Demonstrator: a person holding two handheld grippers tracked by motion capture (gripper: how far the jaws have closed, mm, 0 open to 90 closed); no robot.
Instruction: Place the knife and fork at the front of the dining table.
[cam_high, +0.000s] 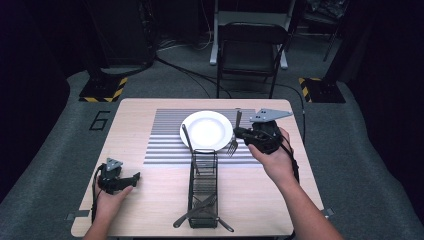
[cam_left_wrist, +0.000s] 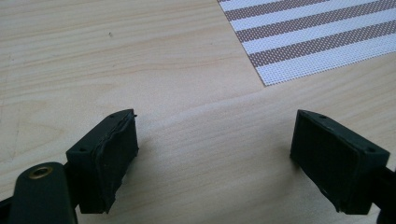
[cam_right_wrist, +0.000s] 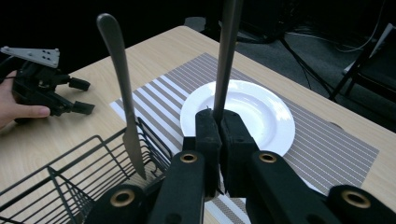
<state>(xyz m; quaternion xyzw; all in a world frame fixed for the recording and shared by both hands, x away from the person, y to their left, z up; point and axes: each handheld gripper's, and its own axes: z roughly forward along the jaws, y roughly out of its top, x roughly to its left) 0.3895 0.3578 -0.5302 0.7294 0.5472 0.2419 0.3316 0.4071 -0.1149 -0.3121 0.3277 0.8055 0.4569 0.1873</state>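
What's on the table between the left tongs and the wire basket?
Nothing: in the high view the stretch of table from the left tongs to the wire basket is bare wood. The striped placemat lies farther back.

The slim silver metal fork (cam_right_wrist: 227, 56) runs off the right gripper view's edge at twelve o'clock, hiding its far end.

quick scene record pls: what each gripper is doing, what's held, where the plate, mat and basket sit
right gripper: shut on fork, held above the mat, right of the plate
left gripper: open, nothing between the jaws, low over bare table
plate: white, on striped mat
basket: black wire, in front of the plate
knife: upright in the basket's far end
other cutlery: crossed in the basket's near end
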